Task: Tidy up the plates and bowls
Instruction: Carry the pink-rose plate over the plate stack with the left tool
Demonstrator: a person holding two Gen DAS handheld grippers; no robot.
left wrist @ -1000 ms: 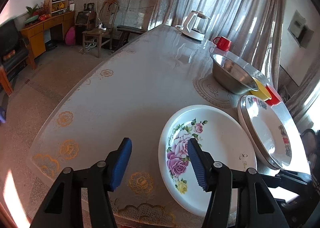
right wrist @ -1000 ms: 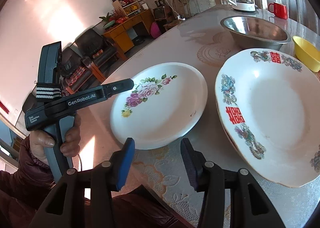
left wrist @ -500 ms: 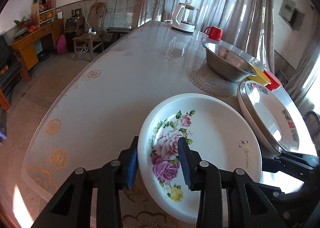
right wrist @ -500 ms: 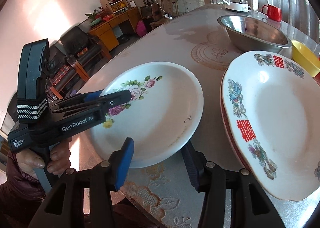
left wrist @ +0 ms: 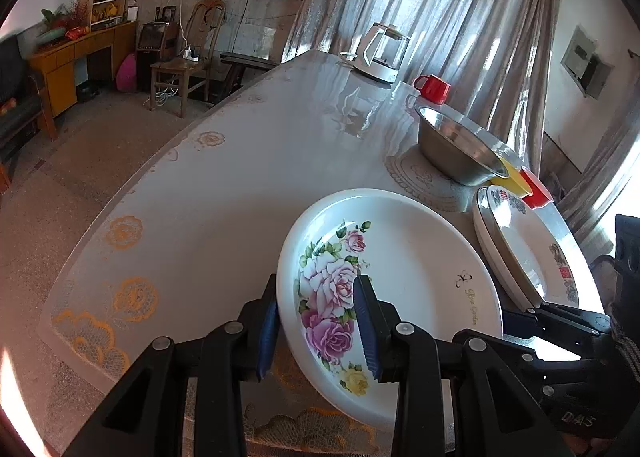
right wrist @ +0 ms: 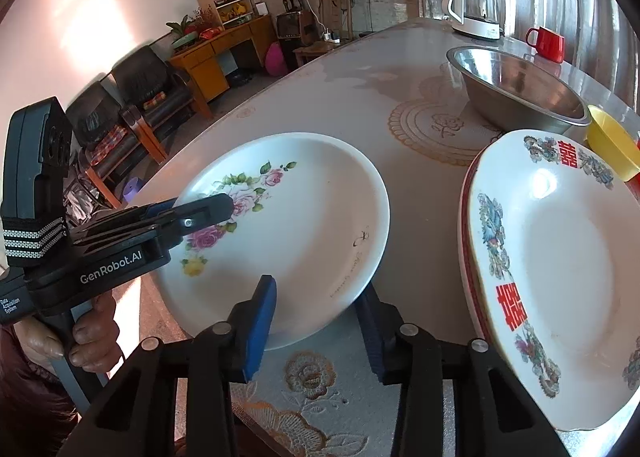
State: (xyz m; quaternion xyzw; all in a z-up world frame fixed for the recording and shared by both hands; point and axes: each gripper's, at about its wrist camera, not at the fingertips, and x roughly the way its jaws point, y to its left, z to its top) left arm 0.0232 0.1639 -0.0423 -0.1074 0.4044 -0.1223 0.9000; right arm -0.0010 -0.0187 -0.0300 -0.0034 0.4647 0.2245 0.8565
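Bare tabletop (left wrist: 240, 197) left; steel bowl (left wrist: 460, 153) beyond

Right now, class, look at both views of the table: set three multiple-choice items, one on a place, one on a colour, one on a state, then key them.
1. The steel bowl stands:
A. beyond the stacked plates
B. on the floor
C. inside the kettle

2. The mug is:
A. blue
B. red
C. green

3. The rose plate is:
A. upside down
B. broken
C. gripped at its rim

Key: A, it sits farther along the table; B, plainly red; C, the left gripper pinches the rim.
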